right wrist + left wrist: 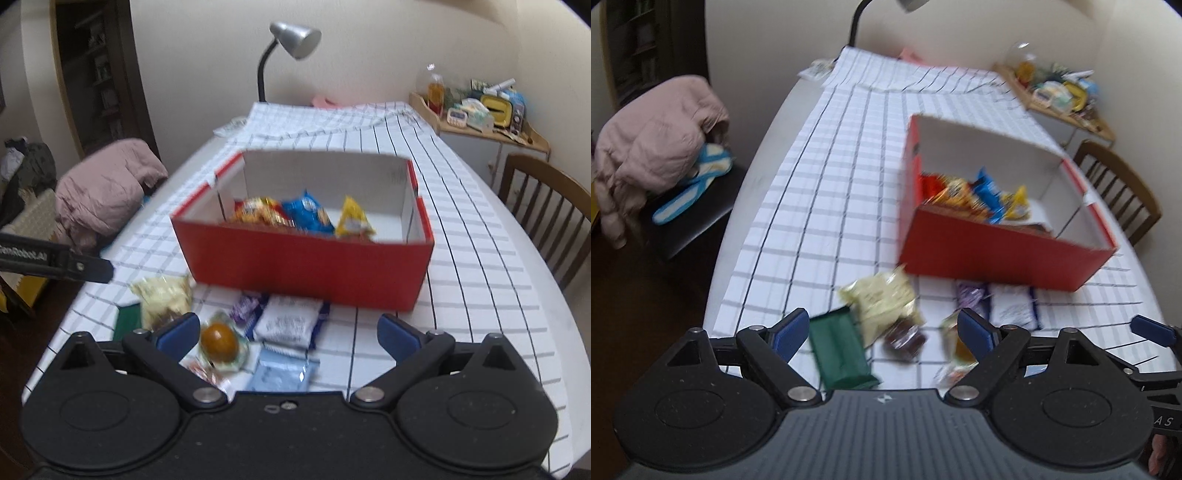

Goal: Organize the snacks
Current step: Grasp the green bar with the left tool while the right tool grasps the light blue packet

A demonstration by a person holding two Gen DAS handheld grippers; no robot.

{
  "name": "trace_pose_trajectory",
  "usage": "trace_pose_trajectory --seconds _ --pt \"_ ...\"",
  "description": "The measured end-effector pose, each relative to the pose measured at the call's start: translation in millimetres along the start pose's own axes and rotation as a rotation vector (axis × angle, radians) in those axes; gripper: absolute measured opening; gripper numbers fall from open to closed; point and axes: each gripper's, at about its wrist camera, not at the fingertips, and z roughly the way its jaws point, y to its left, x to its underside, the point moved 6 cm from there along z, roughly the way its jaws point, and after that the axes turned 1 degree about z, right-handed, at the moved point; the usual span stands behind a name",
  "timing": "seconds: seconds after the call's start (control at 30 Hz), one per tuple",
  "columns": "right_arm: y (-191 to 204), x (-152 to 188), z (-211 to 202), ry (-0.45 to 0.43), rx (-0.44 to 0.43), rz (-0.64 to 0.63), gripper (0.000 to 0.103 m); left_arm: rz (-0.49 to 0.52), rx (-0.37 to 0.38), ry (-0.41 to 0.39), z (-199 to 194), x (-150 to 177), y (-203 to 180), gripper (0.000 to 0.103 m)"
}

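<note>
A red box stands open on the checked cloth and holds orange, blue and yellow snack bags. Loose snacks lie in front of it: a green bar, a pale yellow bag, a dark brown packet, a wrapped brown egg, a purple packet, a white pack and a light blue pack. My left gripper is open and empty above the green bar and brown packet. My right gripper is open and empty above the white pack.
The table is oval with a checked cloth. A chair with a pink jacket stands at the left, a wooden chair at the right. A desk lamp stands at the far end, a cluttered shelf beyond.
</note>
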Motion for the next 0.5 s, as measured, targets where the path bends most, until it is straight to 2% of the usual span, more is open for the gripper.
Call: trace_pose_trajectory --seconds 0.27,0.5 --pt "-1.8 27.6 33.2 0.083 0.026 0.007 0.099 -0.030 -0.073 0.073 36.5 19.4 17.2 0.088" --pt "-4.0 42.3 55.8 0.143 0.038 0.026 0.090 -0.068 -0.128 0.130 64.5 31.2 32.2 0.088"
